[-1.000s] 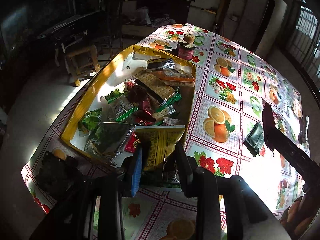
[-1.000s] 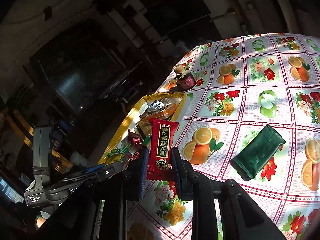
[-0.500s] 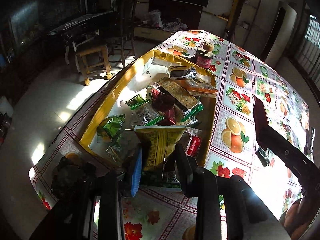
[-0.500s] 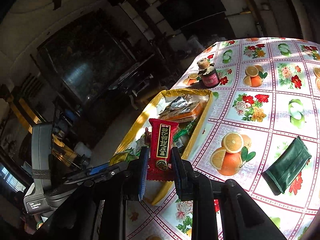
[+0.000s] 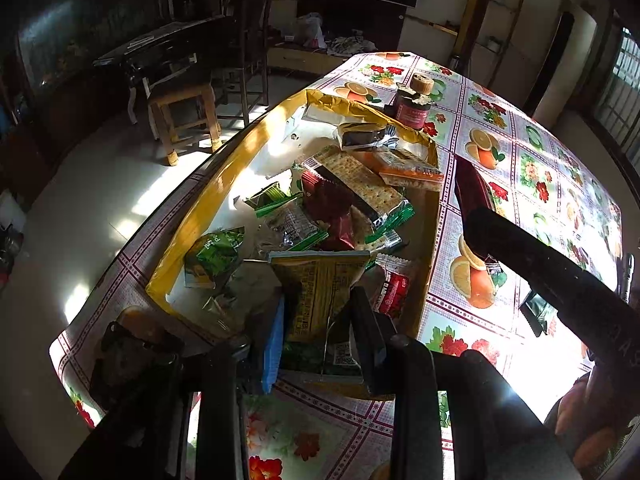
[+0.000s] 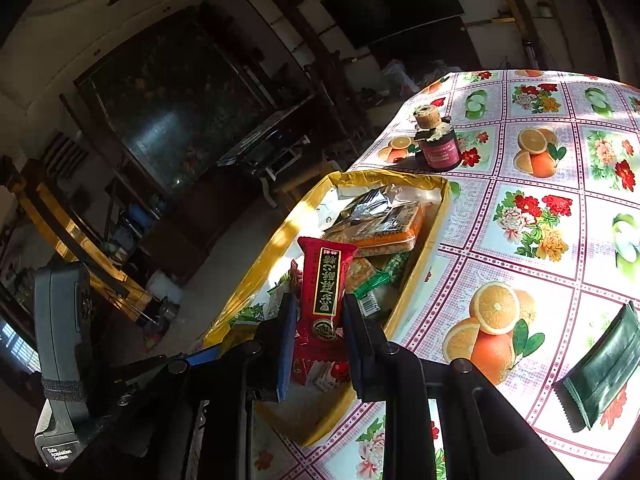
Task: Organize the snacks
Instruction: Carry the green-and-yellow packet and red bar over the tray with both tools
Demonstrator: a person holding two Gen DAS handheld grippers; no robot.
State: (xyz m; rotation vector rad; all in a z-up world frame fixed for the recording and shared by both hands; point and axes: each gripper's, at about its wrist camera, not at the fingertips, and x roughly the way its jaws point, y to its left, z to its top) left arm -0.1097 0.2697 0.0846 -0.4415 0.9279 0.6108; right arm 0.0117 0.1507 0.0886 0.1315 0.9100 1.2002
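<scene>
Foil-light, crinkly, slippery: our right gripper [image 6: 316, 334] pinches the red bar [image 6: 326, 288] low over the box [image 6: 434, 236]; left gripper [image 5: 320, 334] clamps the yellow packet [image 5: 318, 284].

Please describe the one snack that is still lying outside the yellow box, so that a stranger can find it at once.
Start from the yellow box on the flowered tablecloth. Go past the printed orange beside the box's near end to the dark green packet. It lies flat and alone on the cloth, not heaped in the box.
</scene>
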